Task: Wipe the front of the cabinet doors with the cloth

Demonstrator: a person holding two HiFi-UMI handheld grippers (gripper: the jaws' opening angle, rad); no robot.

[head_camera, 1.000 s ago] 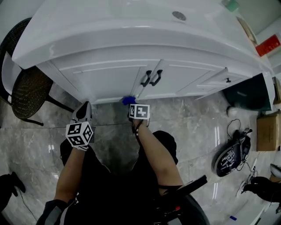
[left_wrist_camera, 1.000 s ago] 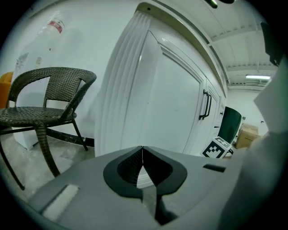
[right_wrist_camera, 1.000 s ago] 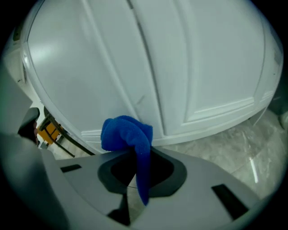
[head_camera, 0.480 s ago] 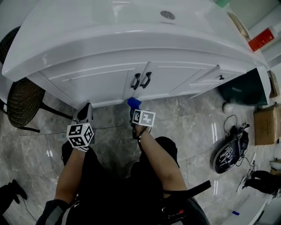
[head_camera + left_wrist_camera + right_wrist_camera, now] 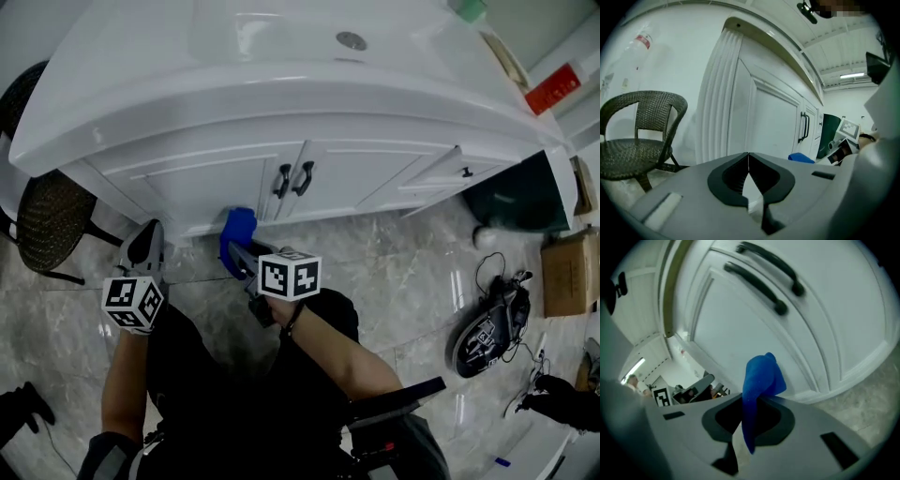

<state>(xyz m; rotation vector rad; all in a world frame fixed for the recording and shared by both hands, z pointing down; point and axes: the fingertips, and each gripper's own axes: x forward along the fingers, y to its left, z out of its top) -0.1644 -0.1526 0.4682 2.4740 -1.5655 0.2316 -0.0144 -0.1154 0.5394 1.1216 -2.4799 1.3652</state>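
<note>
**Right gripper holds cloth at lower left door; left gripper shut, empty**

Head view: your right gripper [image 5: 236,253] sits centre frame and points up-left at the cabinet. The blue cloth [image 5: 237,232] is bunched at its tip. The cloth lies against the bottom edge of the left door [image 5: 220,183], just left of and below the two dark handles [image 5: 292,179]. Your left gripper [image 5: 148,232] is at lower left, near the cabinet's left corner and apart from the cloth. A wicker chair [image 5: 49,223] is at the far left on the floor [image 5: 412,253].

Left gripper view: the jaws meet in a thin line with nothing between them. The door fronts run off to the right, and the chair is at left. A bit of the cloth shows right of centre, low by the cabinet.

Right gripper view: the jaws are clamped on the cloth, which sticks up from between them in the middle of the frame. The door panel fills the background, with both handles at the top. You cannot tell from here whether the cloth touches the door.
</note>
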